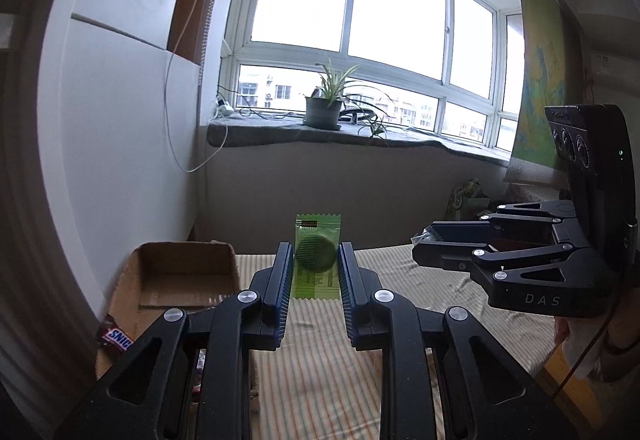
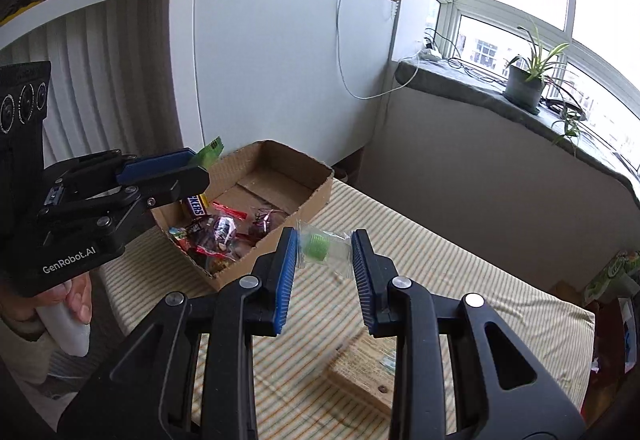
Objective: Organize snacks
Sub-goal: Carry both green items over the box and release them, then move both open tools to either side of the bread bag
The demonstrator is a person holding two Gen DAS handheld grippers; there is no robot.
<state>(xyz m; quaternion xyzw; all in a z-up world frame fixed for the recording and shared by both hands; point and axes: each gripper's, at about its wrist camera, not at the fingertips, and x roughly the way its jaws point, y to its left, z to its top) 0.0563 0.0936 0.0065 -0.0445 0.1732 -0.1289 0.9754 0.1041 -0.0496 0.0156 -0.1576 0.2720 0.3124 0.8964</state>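
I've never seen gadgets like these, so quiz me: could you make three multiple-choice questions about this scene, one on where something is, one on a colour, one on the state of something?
1. Where does the potted plant stand?
A. in the cardboard box
B. on the window ledge
C. on the striped cloth

2. What colour is the wrapper of the snack in the left gripper?
A. green
B. red
C. white

3. What is the state of the right gripper?
A. wide open and empty
B. lying inside the box
C. closed on a clear packet with a green sweet

Answers:
1 B: the pot sits on the ledge under the window.
2 A: the green wrapper sticks out between the pads.
3 C: the clear packet is pinched between the blue pads, beside the cardboard box.
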